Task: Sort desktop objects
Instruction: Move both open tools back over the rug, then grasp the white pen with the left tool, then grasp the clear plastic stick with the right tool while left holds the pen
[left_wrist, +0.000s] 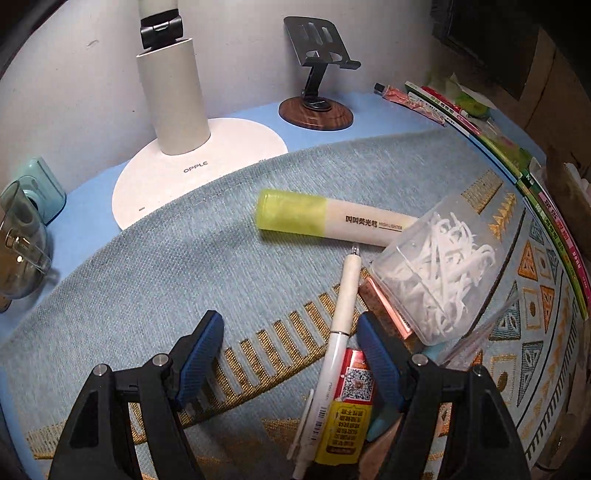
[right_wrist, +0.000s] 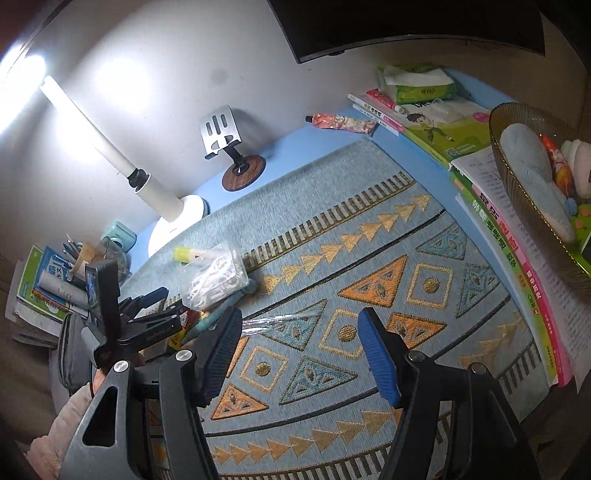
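In the left wrist view my left gripper is open low over the patterned mat. A white pen lies between its fingers, close to the right finger. Beside the pen lies a red and yellow packet. Ahead lie a yellow highlighter and a clear box of white floss picks, with a pink item under it. In the right wrist view my right gripper is open and empty above the mat; the left gripper, highlighter and floss box show at left.
A white desk lamp and a phone stand stand at the back. A pen holder with a small teal device is at left. Stacked books, a tissue pack, a tube and a basket are at right.
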